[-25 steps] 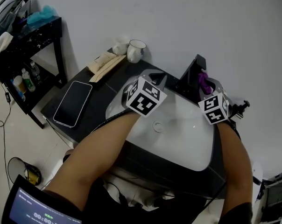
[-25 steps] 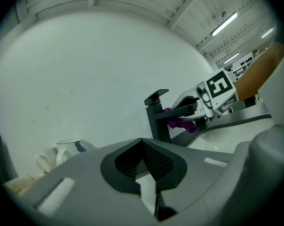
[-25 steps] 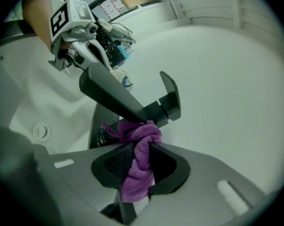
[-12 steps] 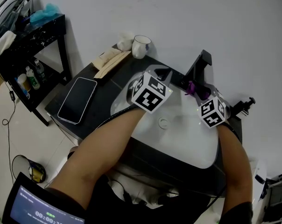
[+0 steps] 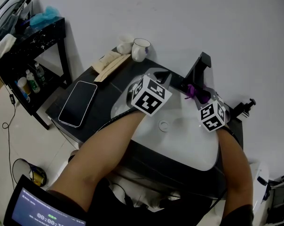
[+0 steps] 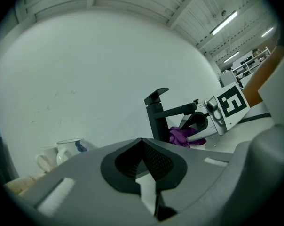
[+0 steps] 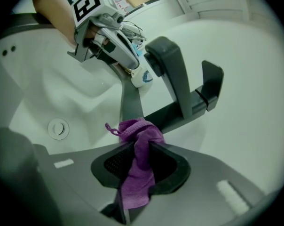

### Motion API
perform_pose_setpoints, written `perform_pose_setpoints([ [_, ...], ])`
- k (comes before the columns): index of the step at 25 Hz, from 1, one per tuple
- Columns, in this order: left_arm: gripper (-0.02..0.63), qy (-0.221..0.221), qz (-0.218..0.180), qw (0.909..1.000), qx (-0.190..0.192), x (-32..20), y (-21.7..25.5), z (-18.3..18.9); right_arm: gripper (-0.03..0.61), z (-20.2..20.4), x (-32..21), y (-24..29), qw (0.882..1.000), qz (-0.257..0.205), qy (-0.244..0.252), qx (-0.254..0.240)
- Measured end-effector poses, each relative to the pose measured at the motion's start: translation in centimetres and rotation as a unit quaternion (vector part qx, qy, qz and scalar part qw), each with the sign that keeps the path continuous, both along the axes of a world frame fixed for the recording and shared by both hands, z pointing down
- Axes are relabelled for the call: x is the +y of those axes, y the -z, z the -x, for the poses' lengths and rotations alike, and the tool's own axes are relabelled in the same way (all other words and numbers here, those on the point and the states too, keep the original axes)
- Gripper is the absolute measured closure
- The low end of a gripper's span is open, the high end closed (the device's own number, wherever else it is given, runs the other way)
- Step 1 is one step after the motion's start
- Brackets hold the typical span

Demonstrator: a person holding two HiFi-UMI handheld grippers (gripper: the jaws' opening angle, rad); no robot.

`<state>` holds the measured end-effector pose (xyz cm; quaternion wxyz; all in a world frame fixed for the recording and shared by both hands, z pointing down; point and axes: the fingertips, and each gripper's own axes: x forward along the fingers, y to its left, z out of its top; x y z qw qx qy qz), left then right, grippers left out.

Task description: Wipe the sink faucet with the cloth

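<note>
Compared with 1 s ago, the cloth point(image 5: 194, 92) is found lower against the faucet point(image 5: 197, 70), drawn from beside the column point(image 6: 157, 122) to its foot, under the spout point(image 6: 180, 110). A downward wiping stroke is judged to be nearing its end. The cloth is pinched between the 2 jaws of the right gripper point(image 7: 134, 149), its long axis laid along them and its bunched end pushed forward against the column's base. The column is stood upright, and the spout is pointed out over the sink point(image 5: 191, 142). The left gripper point(image 6: 142, 147) is held nearby, its jaws pressed together on nothing.
</note>
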<state>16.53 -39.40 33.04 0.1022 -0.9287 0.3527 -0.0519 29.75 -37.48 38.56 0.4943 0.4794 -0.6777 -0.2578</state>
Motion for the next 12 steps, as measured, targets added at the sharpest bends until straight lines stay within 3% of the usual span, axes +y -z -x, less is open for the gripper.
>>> perform_pose_setpoints([
  [9,0.597,-0.006,-0.003,1.0000,-0.002,0.4,0.1,-0.3,0.476,-0.1,5.1,4.4,0.996,-0.030,-0.011,-0.087],
  [12,0.597,-0.004,-0.005,1.0000,-0.002,0.4,0.2,-0.1,0.476,0.5,8.0,6.8,0.989,-0.050,-0.012,-0.140],
])
